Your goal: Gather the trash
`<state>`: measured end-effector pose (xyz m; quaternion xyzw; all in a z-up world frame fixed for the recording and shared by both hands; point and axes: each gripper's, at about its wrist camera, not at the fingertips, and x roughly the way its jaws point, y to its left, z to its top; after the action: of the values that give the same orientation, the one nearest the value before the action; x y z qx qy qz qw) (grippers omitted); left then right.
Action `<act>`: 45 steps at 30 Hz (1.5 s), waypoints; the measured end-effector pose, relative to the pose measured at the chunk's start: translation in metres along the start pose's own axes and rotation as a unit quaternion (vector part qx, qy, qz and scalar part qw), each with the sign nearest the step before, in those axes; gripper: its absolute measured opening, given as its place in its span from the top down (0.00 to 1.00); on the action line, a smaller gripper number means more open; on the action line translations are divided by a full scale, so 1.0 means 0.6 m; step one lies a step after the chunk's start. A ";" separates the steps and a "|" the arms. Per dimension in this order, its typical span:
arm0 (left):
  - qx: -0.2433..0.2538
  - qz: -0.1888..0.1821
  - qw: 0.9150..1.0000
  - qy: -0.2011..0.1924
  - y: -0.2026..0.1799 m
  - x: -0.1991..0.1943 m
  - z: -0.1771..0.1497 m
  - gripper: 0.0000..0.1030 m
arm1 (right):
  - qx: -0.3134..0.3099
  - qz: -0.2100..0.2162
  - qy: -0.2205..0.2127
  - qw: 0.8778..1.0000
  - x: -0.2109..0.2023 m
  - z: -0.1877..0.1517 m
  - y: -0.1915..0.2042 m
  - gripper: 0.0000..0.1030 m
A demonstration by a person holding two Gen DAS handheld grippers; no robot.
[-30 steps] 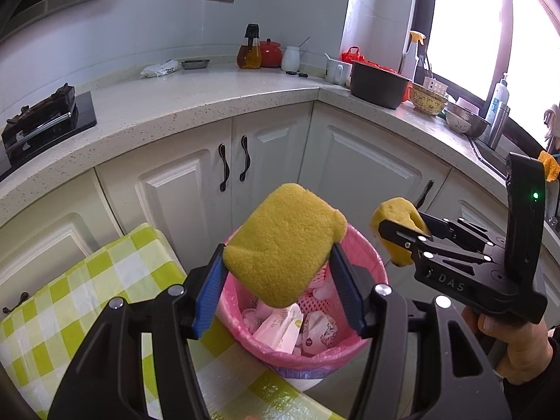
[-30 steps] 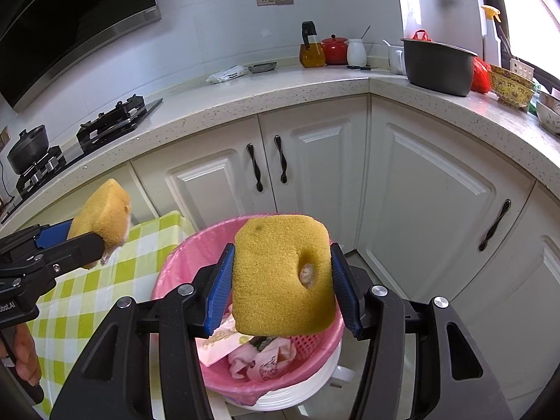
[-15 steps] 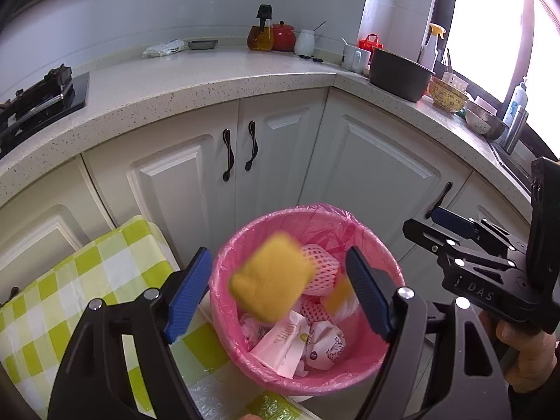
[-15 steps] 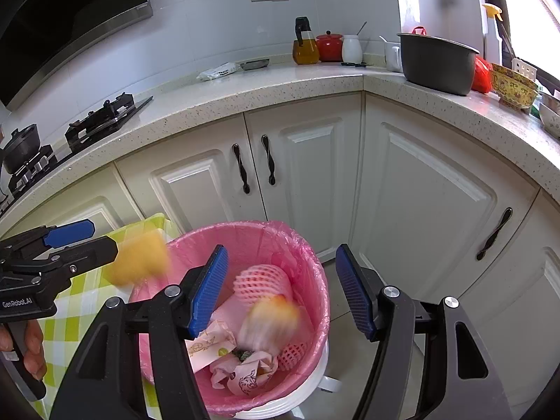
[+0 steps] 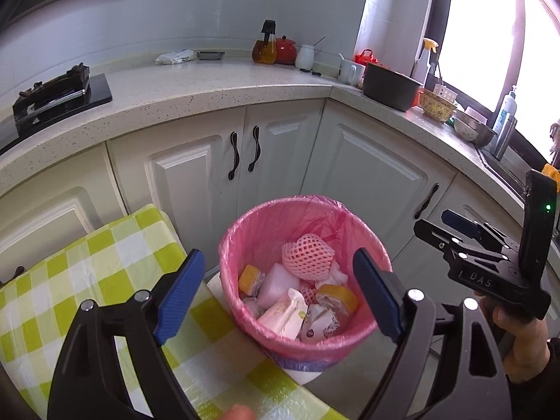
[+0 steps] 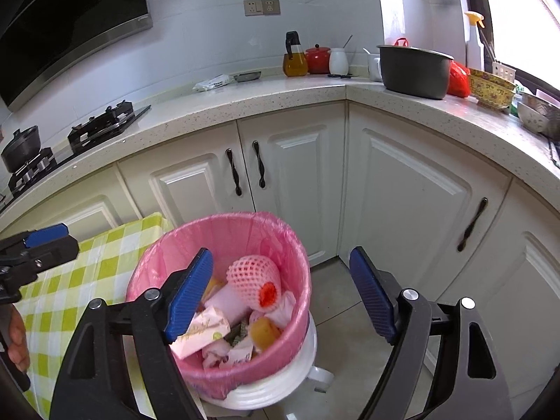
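- Both grippers hang over the bin, tilted down toward its mouth, which is why the trash inside shows so plainly between their fingers
- The left gripper stands wide with nothing between its blue pads; its jaws have just been opening, and the same goes for the right gripper, spread wide and empty
- The two yellow sponges lie inside the pink liner now: one against the near-left wall, the other lower right among wrappers
- A pink foam fruit net sits on top of the heap, with a white tissue packet in front of it
- I'd judge this drop is done, so both hands are free to go after more trash
- The bin stands just beside the corner of the table with the green checked cloth, so the left gripper has that edge close under it when pulling back
- On the right there is open floor between the bin and the white cabinet doors, roomier for swinging away
- The counter edge runs well above and behind, out of the way of both hands
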<state>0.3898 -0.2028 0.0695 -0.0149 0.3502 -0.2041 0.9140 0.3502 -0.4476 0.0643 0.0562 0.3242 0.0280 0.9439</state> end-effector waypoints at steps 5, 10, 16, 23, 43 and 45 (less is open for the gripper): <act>-0.008 -0.011 1.000 -0.016 -0.004 -0.059 -0.037 0.09 | 0.007 0.004 -0.009 1.000 -0.046 -0.033 0.010 0.18; -0.009 -0.019 1.000 -0.021 -0.012 -0.093 -0.076 0.07 | 0.011 0.008 -0.011 1.000 -0.084 -0.070 0.025 0.18; 0.008 -0.007 1.000 -0.024 -0.034 -0.123 -0.125 0.07 | 0.015 0.008 -0.009 1.000 -0.119 -0.110 0.046 0.18; 0.012 -0.011 1.000 -0.026 -0.038 -0.146 -0.158 0.07 | 0.007 0.007 -0.008 1.000 -0.141 -0.134 0.060 0.18; 0.002 -0.016 0.999 -0.032 -0.028 -0.154 -0.164 0.07 | 0.000 0.007 -0.010 1.000 -0.144 -0.139 0.070 0.18; 0.003 -0.015 0.999 -0.033 -0.030 -0.154 -0.162 0.07 | 0.001 0.007 -0.010 1.000 -0.143 -0.139 0.071 0.18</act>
<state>0.2583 -0.1723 0.0577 -0.0244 0.3195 -0.2186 0.9217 0.2306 -0.4056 0.0561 0.0597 0.3141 0.0339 0.9469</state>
